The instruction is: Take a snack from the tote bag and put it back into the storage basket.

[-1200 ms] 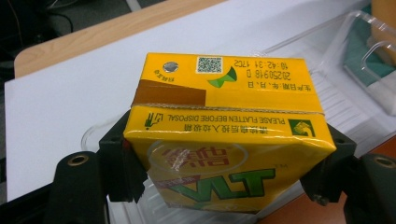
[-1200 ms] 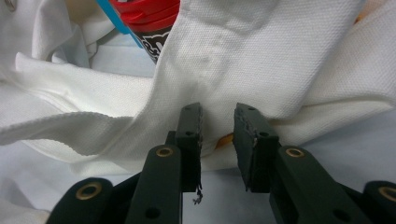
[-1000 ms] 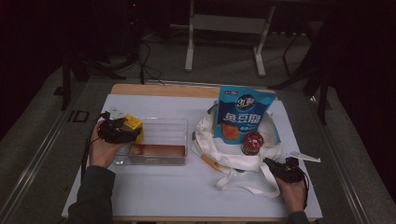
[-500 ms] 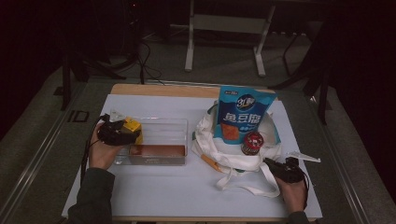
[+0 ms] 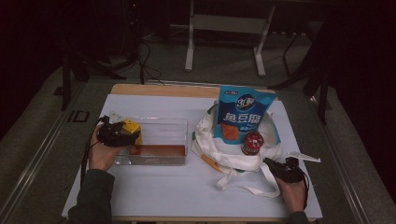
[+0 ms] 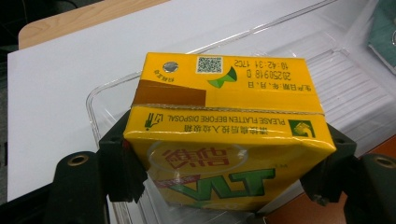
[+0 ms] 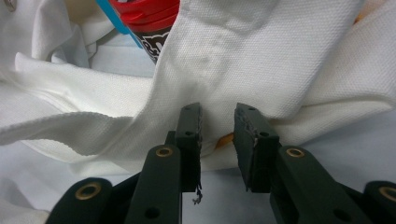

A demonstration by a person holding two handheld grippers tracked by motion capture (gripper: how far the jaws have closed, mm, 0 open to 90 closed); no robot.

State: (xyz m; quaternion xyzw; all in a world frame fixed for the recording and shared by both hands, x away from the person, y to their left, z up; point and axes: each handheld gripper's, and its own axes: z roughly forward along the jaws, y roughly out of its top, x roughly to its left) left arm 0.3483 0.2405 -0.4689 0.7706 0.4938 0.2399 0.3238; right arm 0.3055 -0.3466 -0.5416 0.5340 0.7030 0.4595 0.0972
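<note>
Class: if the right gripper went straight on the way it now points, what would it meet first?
Most likely the white cloth bag: its fabric lies right ahead of the right gripper. The red-lidded jar sits farther back, off to the left.

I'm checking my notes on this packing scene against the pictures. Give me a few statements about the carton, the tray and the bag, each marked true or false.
1. The left gripper is clamped on a yellow drink carton. True.
2. The carton is held over the white cloth bag. False: it is over the near-left corner of the clear plastic tray.
3. A blue snack pouch stands upright in the bag. True.
4. The right gripper holds the red-lidded jar. False: its jaws are at the bag's cloth, a gap between them, with the jar farther off.
5. The tray lies to the right of the bag in the high view. False: it lies to the left.
</note>
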